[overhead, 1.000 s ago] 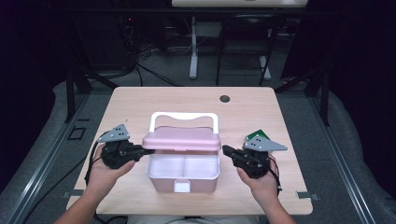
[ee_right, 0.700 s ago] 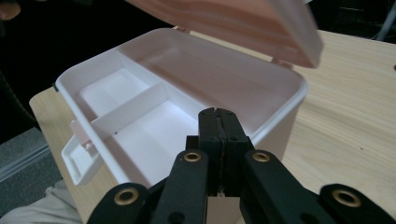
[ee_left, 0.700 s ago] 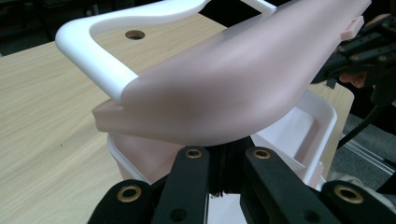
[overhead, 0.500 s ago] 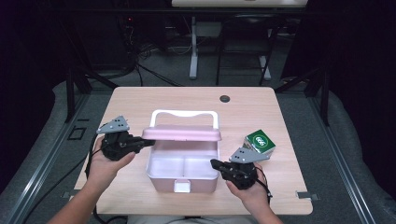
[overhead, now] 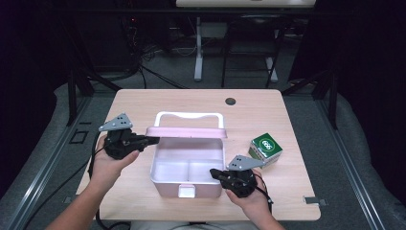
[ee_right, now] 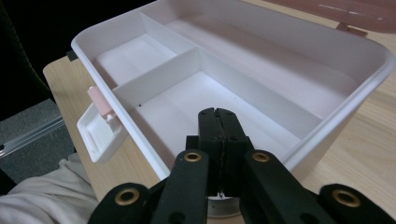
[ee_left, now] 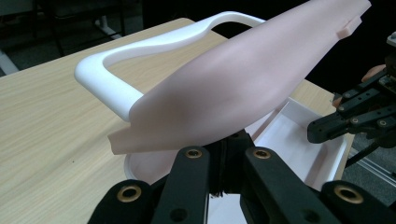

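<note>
A light wooden table (overhead: 143,103) carries a pale pink plastic storage box (overhead: 187,167) standing open at its middle, with white dividers splitting the inside into compartments and a small latch tab on the front wall. Its pink hinged lid (overhead: 186,132), with a white loop handle (overhead: 190,116) along the far edge, is raised and roughly level above the box's back wall. The left gripper (overhead: 146,140) has its black jaws clamped on the lid's left end. The right gripper (overhead: 216,173) has its jaws pressed together with nothing between them, poised over the box's front right corner. A small green and white cardboard carton (overhead: 265,148) sits just right of the box.
</note>
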